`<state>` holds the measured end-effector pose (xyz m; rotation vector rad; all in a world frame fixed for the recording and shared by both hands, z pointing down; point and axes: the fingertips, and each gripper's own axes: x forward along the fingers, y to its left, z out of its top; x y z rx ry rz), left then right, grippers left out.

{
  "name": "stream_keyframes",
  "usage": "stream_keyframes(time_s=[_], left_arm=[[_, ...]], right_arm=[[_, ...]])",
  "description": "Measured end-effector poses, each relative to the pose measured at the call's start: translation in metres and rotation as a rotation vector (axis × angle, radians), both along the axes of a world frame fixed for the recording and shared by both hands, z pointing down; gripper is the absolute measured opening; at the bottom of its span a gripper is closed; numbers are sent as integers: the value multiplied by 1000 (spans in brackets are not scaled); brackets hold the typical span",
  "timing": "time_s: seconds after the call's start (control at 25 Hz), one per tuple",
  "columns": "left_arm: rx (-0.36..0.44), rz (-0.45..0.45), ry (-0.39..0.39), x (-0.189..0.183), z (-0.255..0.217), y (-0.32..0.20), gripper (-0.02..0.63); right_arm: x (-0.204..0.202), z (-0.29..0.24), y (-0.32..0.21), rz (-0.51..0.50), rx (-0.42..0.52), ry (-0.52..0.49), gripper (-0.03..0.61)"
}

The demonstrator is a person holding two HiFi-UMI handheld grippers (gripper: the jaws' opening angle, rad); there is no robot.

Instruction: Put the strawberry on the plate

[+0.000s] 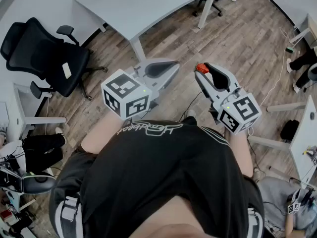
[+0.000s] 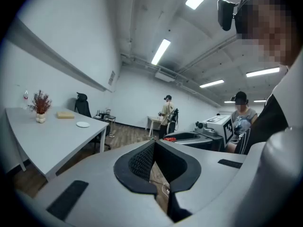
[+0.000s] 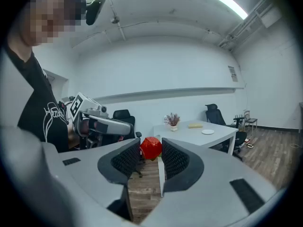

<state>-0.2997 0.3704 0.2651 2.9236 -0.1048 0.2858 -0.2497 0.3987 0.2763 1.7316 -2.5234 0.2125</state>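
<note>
- Head view: the right gripper (image 1: 202, 73) pinches the red strawberry (image 1: 200, 68) over open wood floor (image 1: 242, 38), clear of the table (image 1: 148, 6) edge.
- Left gripper view: the left gripper (image 2: 158, 148) has its jaws pressed together, holding nothing.
- Right gripper view: the strawberry sits at the jaw tips. The plate (image 3: 207, 132) lies far off, near the table's end.

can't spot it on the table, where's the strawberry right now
The strawberry is pinched in the right gripper, on the right of the head view, in the air above the wood floor, away from the table with the plate.
</note>
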Motion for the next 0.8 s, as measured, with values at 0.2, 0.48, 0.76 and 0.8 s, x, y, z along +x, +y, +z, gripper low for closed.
stream_keyframes(time_s=[0.2, 0.48, 0.76, 0.8], left_arm=[[-32, -3, 0, 23, 5, -10, 6], [-91, -8, -7, 53, 18, -28, 6], [-127, -27, -28, 89, 33, -41, 6], [-133, -32, -28, 98, 34, -44, 6]], right_arm=[[23, 7, -6, 4, -20, -10, 130], [53, 13, -26, -1, -30, -63, 130], [92, 21, -43, 8, -29, -110, 131], [100, 21, -45, 8, -31, -114, 132]])
